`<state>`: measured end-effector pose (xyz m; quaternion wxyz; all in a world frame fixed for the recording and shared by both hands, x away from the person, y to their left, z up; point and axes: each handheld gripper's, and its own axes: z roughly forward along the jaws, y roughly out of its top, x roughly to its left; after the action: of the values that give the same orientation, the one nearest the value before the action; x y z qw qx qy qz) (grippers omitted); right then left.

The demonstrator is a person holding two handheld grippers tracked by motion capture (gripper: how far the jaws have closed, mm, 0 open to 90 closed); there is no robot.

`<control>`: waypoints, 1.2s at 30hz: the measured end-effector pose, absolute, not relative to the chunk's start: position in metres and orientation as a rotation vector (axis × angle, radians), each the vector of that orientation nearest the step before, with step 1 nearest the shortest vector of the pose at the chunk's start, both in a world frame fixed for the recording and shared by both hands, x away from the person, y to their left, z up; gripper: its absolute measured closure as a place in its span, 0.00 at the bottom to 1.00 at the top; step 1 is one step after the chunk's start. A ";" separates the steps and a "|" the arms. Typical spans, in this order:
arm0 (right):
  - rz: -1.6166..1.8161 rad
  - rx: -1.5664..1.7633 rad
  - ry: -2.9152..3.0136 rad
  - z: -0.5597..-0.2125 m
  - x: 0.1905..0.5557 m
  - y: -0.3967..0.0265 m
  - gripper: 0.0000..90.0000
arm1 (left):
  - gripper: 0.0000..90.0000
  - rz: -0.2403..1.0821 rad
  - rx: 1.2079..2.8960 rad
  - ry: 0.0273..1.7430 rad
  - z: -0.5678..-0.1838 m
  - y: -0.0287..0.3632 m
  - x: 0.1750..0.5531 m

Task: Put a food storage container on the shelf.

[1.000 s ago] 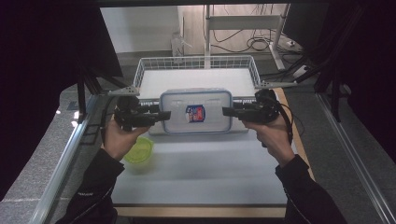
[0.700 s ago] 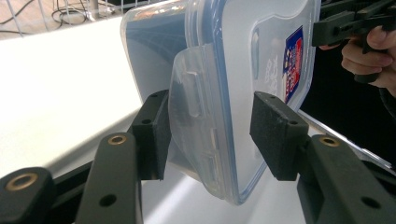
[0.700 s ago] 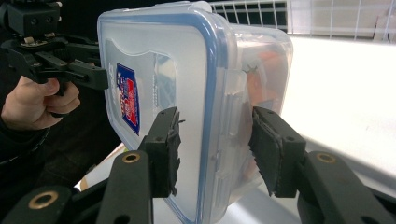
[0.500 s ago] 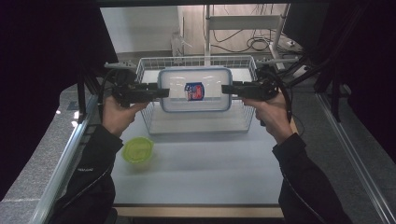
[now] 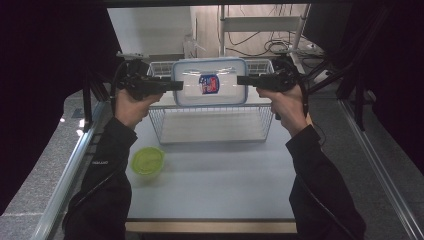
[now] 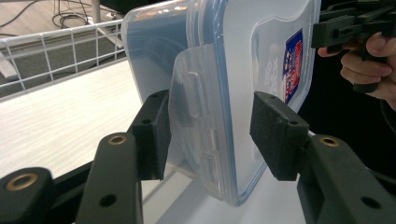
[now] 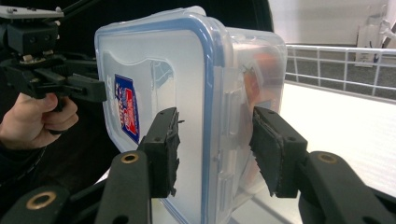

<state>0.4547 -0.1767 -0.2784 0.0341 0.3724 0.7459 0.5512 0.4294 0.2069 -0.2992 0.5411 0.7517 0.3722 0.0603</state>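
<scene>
Both grippers, left [image 5: 175, 85] and right [image 5: 243, 80], have their jaws clamped on the box [image 5: 210, 82], which hides the basket's [image 5: 215, 122] far rim on the pale bench [image 5: 210, 180].

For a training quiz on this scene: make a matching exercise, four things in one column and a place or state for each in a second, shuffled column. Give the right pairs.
Things:
1. clear lidded container
2. wire basket
3. green lid
4. left gripper

Places or states:
A. flat on the table, near the person's left forearm
B. standing on the table, below the lifted item
C. clamped on the left end of the lifted item
D. held in the air between both grippers

Pairs: 1-D, 2-B, 3-A, 4-C
</scene>
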 end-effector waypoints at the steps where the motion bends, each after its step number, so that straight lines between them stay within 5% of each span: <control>1: 1.698 1.152 2.290 -0.279 0.457 -0.176 0.59 | 0.55 0.142 1.785 0.887 -0.300 0.207 0.431; 18: 1.737 1.242 2.275 -0.299 0.480 -0.178 0.57 | 0.53 0.138 1.745 0.927 -0.314 0.206 0.446; 36: 1.637 1.245 2.273 -0.313 0.486 -0.167 0.56 | 0.35 0.194 1.745 0.938 -0.324 0.206 0.452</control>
<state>0.4857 -0.1670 -0.3129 0.0380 0.4057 0.7411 0.5337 0.4522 0.2058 -0.3240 0.5444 0.7353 0.3954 0.0816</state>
